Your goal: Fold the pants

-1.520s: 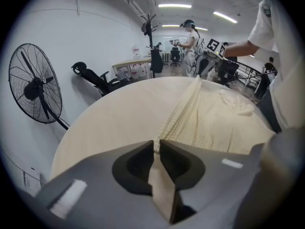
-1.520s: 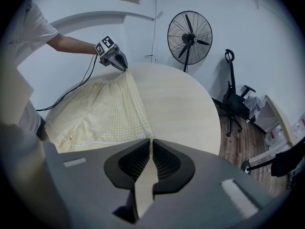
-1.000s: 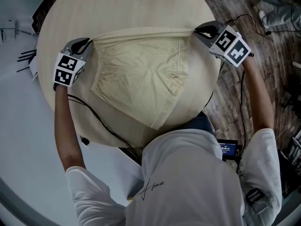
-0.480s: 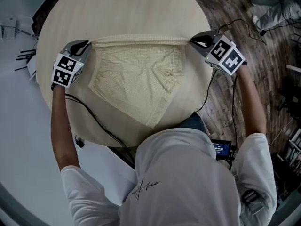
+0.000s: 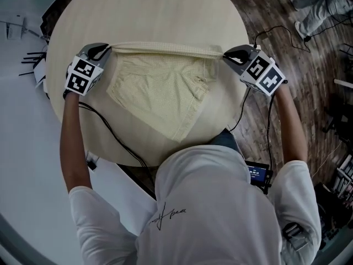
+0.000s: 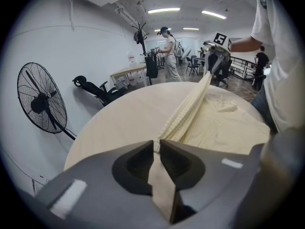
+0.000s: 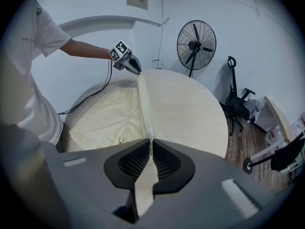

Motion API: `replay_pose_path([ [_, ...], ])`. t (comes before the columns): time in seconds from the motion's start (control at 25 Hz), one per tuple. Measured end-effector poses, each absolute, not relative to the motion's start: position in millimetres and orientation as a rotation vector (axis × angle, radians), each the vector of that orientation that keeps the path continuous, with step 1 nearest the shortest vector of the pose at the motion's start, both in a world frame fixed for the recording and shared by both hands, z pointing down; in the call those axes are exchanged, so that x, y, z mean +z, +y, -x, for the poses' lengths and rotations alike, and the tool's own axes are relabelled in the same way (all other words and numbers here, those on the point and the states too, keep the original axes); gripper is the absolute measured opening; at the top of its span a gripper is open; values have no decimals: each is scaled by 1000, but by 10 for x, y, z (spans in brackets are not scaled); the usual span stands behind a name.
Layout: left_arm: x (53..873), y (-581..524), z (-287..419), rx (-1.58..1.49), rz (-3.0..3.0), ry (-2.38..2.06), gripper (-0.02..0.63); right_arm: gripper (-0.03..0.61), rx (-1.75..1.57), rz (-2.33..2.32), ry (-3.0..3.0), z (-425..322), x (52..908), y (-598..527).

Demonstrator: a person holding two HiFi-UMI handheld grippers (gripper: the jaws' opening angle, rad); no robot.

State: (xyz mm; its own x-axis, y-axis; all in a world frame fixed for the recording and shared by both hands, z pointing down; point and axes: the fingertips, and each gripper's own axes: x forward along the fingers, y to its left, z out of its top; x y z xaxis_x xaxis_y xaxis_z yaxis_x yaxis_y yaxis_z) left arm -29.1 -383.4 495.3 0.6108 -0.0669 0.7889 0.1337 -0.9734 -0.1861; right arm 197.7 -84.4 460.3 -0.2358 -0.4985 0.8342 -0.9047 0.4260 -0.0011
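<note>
Change over the last second: both grippers have moved toward 12 o'clock in the head view and carried the pants [image 5: 160, 93] with them. The waistband [image 5: 165, 49] now runs as a straighter, tighter line than before. The leg hem at 6 o'clock sits a little farther in from the near edge of the tabletop [image 5: 143, 15].

Left gripper [image 5: 107, 47]: at 9 o'clock on the tabletop, jaws pinching the left waistband corner, with cloth showing between the pads in its own view.
Right gripper [image 5: 225, 55]: at 3 o'clock, jaws pressed tight on the right corner.
Between them the waistband is lifted off the surface. The rest of the pants lies flat, legs overlapped and slanting toward 6 o'clock.

Judgement: this is the spreading step, getting the cloth squared and centred before any fold. No fold has been made yet.

Surroundings: the left gripper's cable [image 5: 110, 134] trails over the tabletop edge at 7 o'clock, close to the cloth, and could snag if the pants are drawn back. A standing fan [image 6: 40, 99] and a person in the background [image 6: 169, 56] are well apart from the work.
</note>
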Motion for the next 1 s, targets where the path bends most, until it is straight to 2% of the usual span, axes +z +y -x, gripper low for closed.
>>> replay_pose_path([
  [1.0,4923,-3543,711,-1261,2624,-86,101,21,670,-1179,-1885,-1221,4532,-305],
])
